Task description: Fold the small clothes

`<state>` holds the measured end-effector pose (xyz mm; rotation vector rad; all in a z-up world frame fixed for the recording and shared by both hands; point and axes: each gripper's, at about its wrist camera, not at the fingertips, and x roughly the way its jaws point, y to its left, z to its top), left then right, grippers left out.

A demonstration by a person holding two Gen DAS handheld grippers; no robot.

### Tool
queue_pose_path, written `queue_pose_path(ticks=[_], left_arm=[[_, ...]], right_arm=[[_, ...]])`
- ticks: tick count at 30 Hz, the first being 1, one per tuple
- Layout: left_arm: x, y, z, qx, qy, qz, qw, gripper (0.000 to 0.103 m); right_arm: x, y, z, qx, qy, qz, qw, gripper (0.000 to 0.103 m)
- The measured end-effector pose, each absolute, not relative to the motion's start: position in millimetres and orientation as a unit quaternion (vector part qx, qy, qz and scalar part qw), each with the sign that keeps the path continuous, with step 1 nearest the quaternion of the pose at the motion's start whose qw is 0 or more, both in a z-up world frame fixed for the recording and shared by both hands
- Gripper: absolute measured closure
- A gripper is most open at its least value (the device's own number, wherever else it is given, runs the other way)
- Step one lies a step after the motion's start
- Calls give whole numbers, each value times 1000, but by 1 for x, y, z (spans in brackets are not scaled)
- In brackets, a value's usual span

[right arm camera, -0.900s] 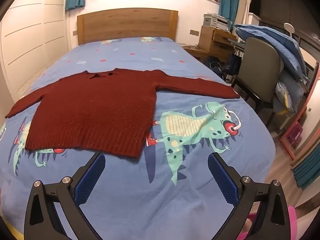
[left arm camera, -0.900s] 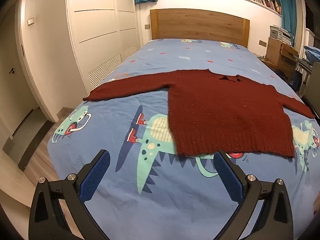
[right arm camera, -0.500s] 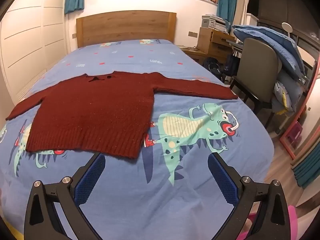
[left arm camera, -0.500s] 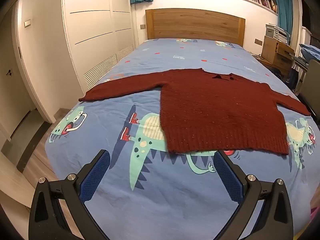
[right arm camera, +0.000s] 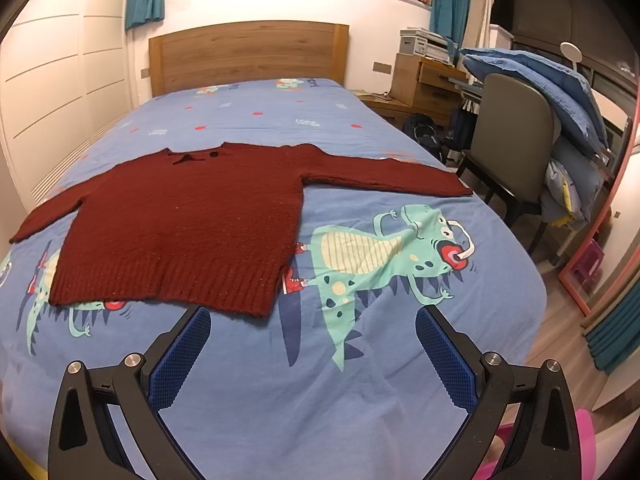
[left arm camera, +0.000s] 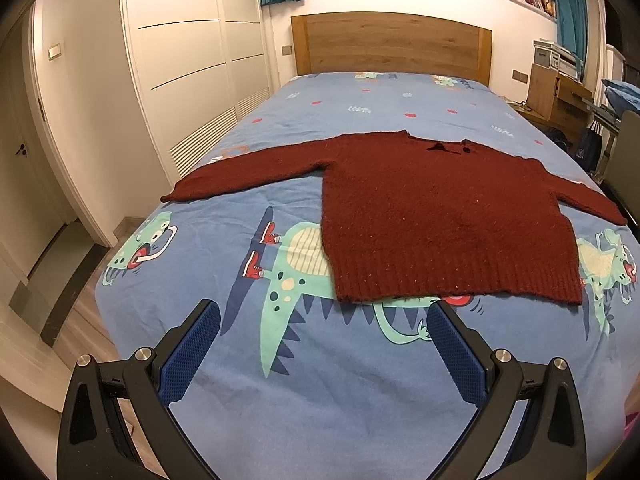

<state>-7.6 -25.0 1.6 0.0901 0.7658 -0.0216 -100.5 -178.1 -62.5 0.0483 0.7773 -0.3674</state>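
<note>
A dark red knitted sweater (left arm camera: 440, 216) (right arm camera: 192, 228) lies flat on the blue dinosaur-print bedsheet (left arm camera: 320, 380) (right arm camera: 320, 380), both sleeves spread out to the sides and the ribbed hem nearest me. My left gripper (left arm camera: 324, 316) hovers open above the sheet just short of the hem's left corner, nothing between its blue pads. My right gripper (right arm camera: 312, 314) is open too, just short of the hem's right corner, with nothing in it.
A wooden headboard (left arm camera: 390, 46) stands at the far end of the bed. White wardrobe doors (left arm camera: 180, 60) line the left side. On the right are a grey chair (right arm camera: 512, 140) piled with blue bedding (right arm camera: 532, 80) and a wooden desk (right arm camera: 424, 84).
Both grippers drew back a little from the sweater and stayed wide open. In the left wrist view the sweater now sits slightly farther and more centred.
</note>
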Motion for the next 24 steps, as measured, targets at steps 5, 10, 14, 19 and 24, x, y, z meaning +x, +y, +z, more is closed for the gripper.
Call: queue_pose_path(ticks=[5, 10, 14, 19, 24], left_arm=[[-6, -26, -1, 46, 379, -8, 924, 1], [-5, -26, -3, 50, 380, -5, 924, 1], [-4, -26, -5, 53, 383, -4, 922, 1], [-4, -26, -6, 54, 384, -3, 922, 1], [-1, -24, -6, 56, 385, 2, 921, 1]], right_arm=[[-100, -179, -64, 24, 379, -179, 908, 0], [-98, -179, -66, 24, 381, -178, 907, 0], [-96, -179, -69, 25, 383, -177, 906, 0], [-94, -179, -71, 25, 384, -176, 906, 0], [-92, -180, -73, 27, 386, -176, 905, 0]])
